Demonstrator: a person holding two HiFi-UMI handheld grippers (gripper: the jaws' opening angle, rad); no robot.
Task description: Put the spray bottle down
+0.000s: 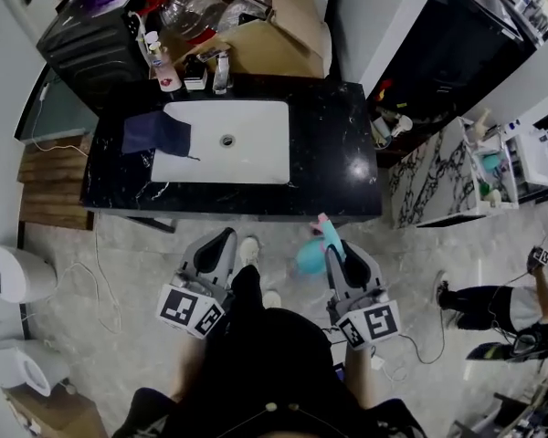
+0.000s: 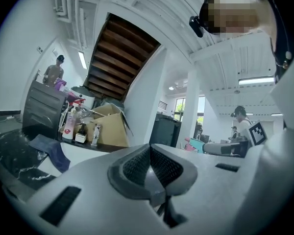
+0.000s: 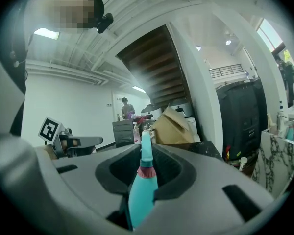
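Holding: right hand-held gripper (image 3: 145,166) is clamped on the bottle (image 3: 141,192), pads on its teal sides.
Left: left hand-held gripper (image 2: 152,169) has its jaws together with nothing between them. It sits level with the right one, to its left.
Bottle: in the air over the floor (image 1: 119,272), just near of the worktop (image 1: 340,158) front edge.
Axis: long axis looks to run along the jaws, pink collar and nozzle leading toward the far side, body back in the grip. I can't settle whether it is tilted up or lying flat.
Direction: worktop is straight ahead, far of the bottle. The bare black patch right of the sink (image 1: 276,173) is the closest landing spot.
Clutter: cloth (image 1: 155,133) on the sink's left edge, small bottles and a box along the far edge.
Nearer hand: right, since it already has the bottle. Left isn't needed.
Next (my read): reach far past the front edge, get the base down and seat it before letting go.
Risk: release with the base not flat and it tips toward the sink.
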